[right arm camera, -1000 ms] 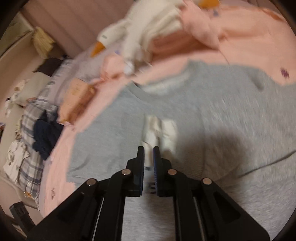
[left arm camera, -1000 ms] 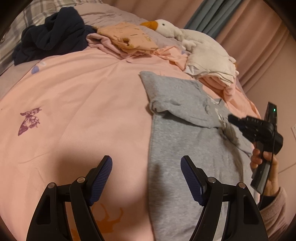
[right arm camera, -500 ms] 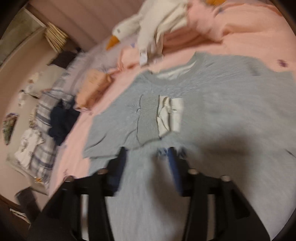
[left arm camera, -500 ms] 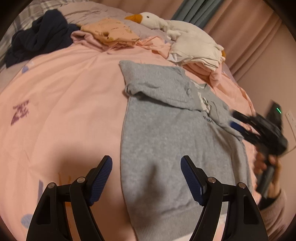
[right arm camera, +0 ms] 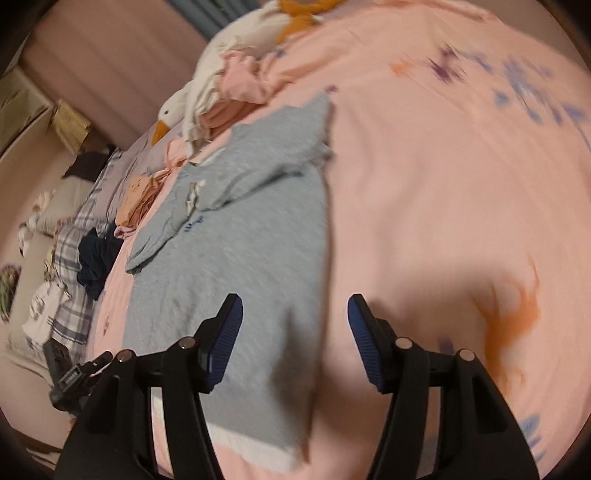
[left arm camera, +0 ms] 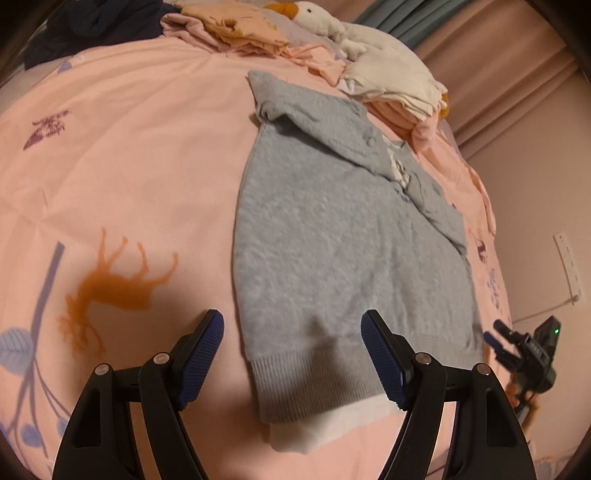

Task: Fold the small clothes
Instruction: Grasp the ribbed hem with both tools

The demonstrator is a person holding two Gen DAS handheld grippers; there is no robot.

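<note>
A small grey sweater (left arm camera: 343, 254) lies flat on the pink bedsheet (left arm camera: 129, 155), both sleeves folded in across the chest, a white hem showing under its ribbed bottom edge. My left gripper (left arm camera: 291, 354) is open and empty, hovering over the sweater's bottom left corner. My right gripper (right arm camera: 294, 339) is open and empty over the sweater's (right arm camera: 236, 258) bottom right corner; it also shows at the right edge of the left wrist view (left arm camera: 517, 350).
A goose plush (left arm camera: 354, 40) lies on a stack of white and pink clothes (left arm camera: 402, 92) beyond the sweater. An orange garment (left arm camera: 240, 26) and a dark navy garment (left arm camera: 92, 26) lie at the far side. A wall socket (left arm camera: 567, 266) is on the right.
My right gripper let go of the sleeve, opened, and pulled back to the sweater's bottom hem. My left gripper also drew back toward the hem, staying open.
</note>
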